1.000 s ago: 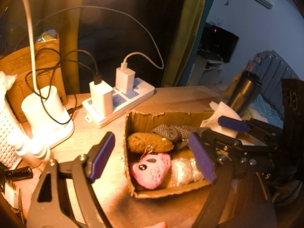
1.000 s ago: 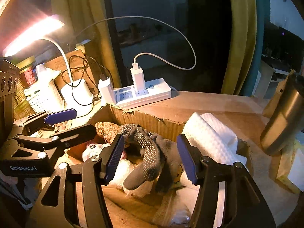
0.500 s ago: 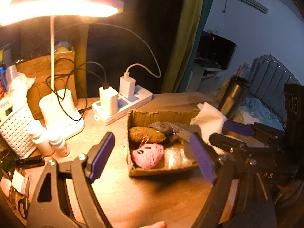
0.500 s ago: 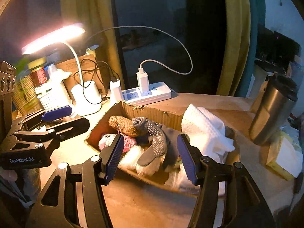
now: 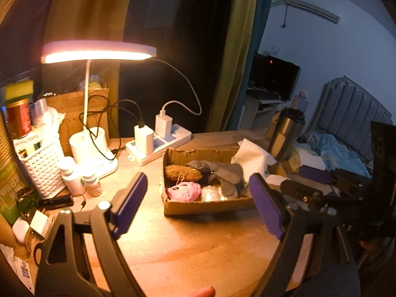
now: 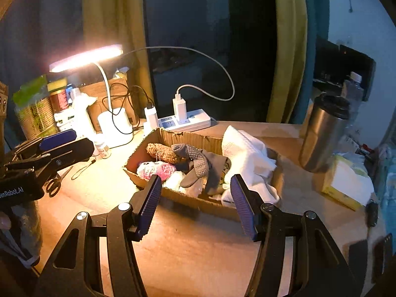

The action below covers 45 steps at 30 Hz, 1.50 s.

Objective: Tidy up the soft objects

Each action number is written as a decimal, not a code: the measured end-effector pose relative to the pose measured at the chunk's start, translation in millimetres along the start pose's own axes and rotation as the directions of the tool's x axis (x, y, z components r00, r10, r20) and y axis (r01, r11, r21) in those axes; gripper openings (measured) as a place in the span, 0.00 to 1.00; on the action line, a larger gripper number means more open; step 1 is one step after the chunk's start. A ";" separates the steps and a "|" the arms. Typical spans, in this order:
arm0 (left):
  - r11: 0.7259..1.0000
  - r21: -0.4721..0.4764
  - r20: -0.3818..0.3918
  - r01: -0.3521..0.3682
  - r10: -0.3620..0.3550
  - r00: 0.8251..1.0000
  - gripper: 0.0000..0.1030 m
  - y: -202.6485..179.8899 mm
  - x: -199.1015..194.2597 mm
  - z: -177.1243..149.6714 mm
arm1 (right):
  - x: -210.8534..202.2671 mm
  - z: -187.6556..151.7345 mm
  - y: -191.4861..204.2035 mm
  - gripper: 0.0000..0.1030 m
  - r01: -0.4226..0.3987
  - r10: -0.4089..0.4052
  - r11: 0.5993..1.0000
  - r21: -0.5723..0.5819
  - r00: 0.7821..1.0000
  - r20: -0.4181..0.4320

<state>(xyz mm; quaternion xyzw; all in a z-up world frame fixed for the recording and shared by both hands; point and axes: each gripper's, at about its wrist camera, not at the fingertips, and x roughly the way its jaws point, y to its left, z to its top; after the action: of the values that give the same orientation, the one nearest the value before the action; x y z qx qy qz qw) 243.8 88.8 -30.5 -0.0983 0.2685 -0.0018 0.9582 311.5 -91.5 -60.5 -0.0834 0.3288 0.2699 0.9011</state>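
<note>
The cardboard box (image 6: 198,198) is seen in the centre of the right wrist view, standing on the wooden worktop (image 6: 198,247), with its long axis running from middle left to lower right of the frame. The soft objects are gathered inside it. Both tools are held apart from the box, short of its near wall.

The right hand-held gripper (image 6: 195,205) is released, with nothing between its ribbed pads; the box lies directly ahead of it and just beyond the fingertips. The left hand-held gripper (image 5: 198,205) is opening, and nothing is held between its pads either; in its view the box (image 5: 205,206) lies ahead, in the centre of the frame. The right tool is judged the nearer to the box contents.

Contents, by material and shape:
- a brown fuzzy plush (image 6: 162,152), elongated, at the far left of the box;
- a pink plush (image 6: 156,169), rounded, on a small chain, near the left front;
- a grey glove (image 6: 198,160), knitted with raised dots, limp, draped across the middle;
- a white cloth (image 6: 245,156), waffle-textured, bunched at the right end and spilling over the rim.

A steel tumbler (image 6: 321,133) stands at the right of the frame, clear of the box.
</note>
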 end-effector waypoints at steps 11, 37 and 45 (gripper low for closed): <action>1.000 0.004 0.048 -0.019 0.018 0.999 0.90 -14.4 -46.4 -7.0 | -55.5 -8.3 2.1 0.60 0.035 -0.037 0.999 0.024 0.997 0.071; 0.992 0.091 0.238 -0.090 0.067 0.969 0.96 -62.0 -133.9 17.1 | -161.4 3.2 6.6 0.74 0.159 -0.165 0.986 0.046 0.954 0.251; 0.992 0.088 0.246 -0.086 0.062 0.967 0.96 -61.2 -133.2 22.6 | -159.4 5.5 4.4 0.74 0.165 -0.173 0.985 0.054 0.952 0.252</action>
<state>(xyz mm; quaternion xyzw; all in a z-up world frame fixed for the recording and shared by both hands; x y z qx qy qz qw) 144.4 40.5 68.5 -0.0406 0.1522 0.0329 0.9870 210.5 -154.8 45.5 -0.0613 0.2056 0.1949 0.9571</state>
